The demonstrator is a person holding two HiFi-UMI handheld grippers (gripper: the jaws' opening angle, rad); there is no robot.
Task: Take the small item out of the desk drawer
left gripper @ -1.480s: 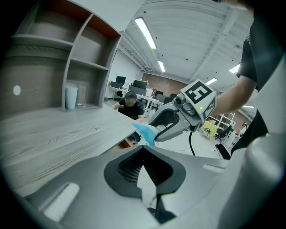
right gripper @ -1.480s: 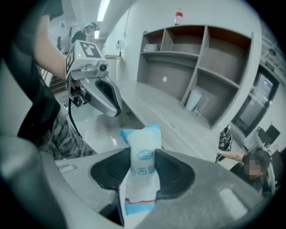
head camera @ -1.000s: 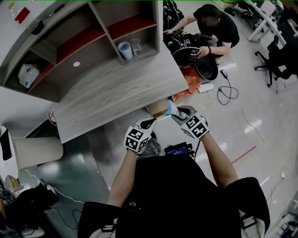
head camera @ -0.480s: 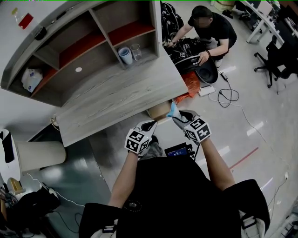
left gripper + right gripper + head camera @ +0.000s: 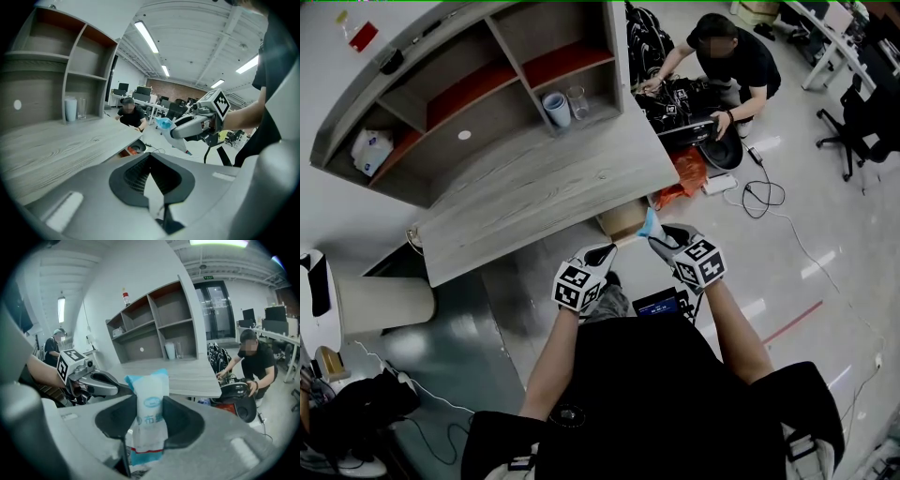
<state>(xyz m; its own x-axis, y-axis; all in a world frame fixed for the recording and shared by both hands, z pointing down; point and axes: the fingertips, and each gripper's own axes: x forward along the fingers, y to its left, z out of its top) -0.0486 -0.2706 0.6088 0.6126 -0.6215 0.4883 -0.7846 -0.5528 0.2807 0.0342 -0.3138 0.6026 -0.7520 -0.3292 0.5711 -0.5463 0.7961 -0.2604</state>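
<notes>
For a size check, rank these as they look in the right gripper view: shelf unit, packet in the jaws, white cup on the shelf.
Largest: shelf unit.
Then: packet, though nearness to the camera inflates it.
Smallest: white cup.

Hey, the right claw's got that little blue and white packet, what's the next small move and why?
Probably carry the packet over onto the desk top and set it down. The right claw is shut on it, out by the edge of the open drawer, and the desk surface nearby looks bare.
</notes>
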